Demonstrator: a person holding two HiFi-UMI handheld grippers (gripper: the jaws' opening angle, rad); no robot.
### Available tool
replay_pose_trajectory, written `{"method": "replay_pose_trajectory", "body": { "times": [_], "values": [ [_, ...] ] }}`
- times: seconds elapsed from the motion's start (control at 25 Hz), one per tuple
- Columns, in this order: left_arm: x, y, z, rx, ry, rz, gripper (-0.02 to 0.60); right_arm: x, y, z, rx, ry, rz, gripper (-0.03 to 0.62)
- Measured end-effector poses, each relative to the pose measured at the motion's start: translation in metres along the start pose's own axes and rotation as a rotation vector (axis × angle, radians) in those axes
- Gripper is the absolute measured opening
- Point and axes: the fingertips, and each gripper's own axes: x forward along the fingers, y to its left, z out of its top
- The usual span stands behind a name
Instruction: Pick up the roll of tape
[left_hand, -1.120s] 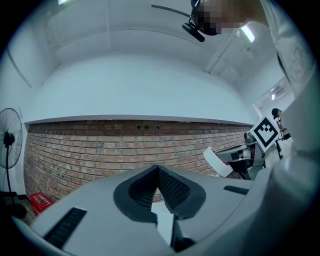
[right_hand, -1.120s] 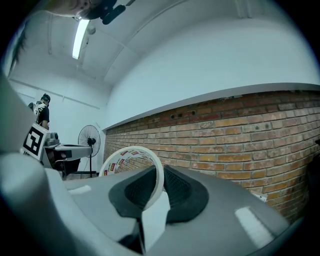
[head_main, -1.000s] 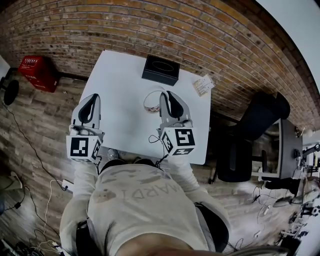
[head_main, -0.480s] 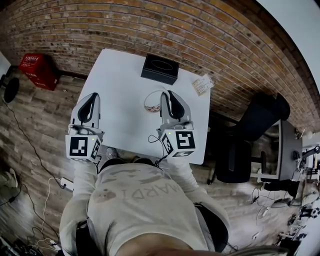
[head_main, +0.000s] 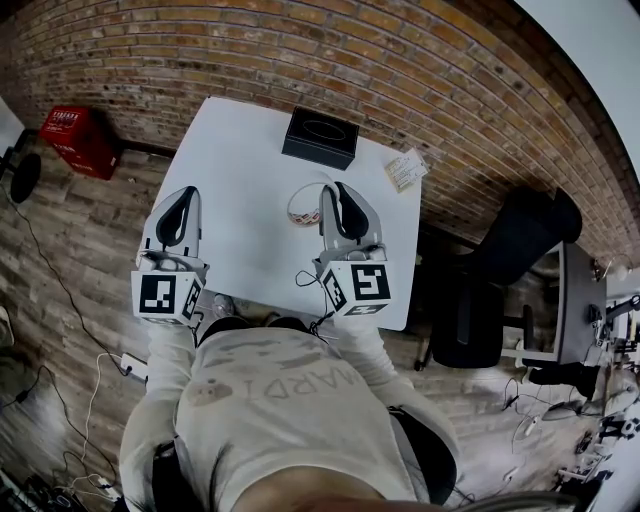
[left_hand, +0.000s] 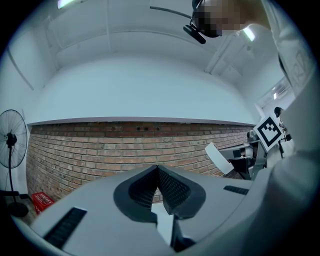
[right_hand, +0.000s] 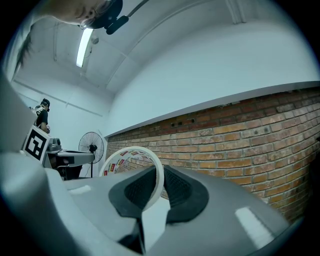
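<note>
At the frame's centre, table (head_main: 240, 170): white, set against a brick wall (head_main: 400, 60); the person stands at its near edge.
Tape (head_main: 303, 203): a white ring right of the table's middle, at the left side of the right gripper's tips. In the right gripper view the tape (right_hand: 121, 160) stands on edge, with its printed inner face showing toward the left of the frame.
Right gripper (head_main: 327, 192): points level toward the wall. Its jaws stand narrow, and the pads are closed on the ring's band.
Lift: no view shows whether the tape clears the table.
Left gripper (head_main: 185, 195): over the table's left edge, well apart from the tape. In its own view the left gripper (left_hand: 157, 169) has its jaws together at the tips with nothing between them.
Box (head_main: 320, 138): black, at the table's far edge, beyond the tape.
Card (head_main: 406, 170): pale, at the far right corner.
Crate (head_main: 76, 135): red, on the floor at upper left.
Chair (head_main: 500, 270): black, right of the table.
</note>
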Motion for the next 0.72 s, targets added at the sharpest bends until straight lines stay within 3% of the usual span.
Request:
{"method": "replay_pose_trajectory", "body": {
  "times": [0.72],
  "values": [
    [0.0008,0.0049,-0.0035,-0.016,-0.002,-0.001,0.006,0.0060,0.0031,-0.0008,0.011,-0.008,0.000,0.058]
  ]
}}
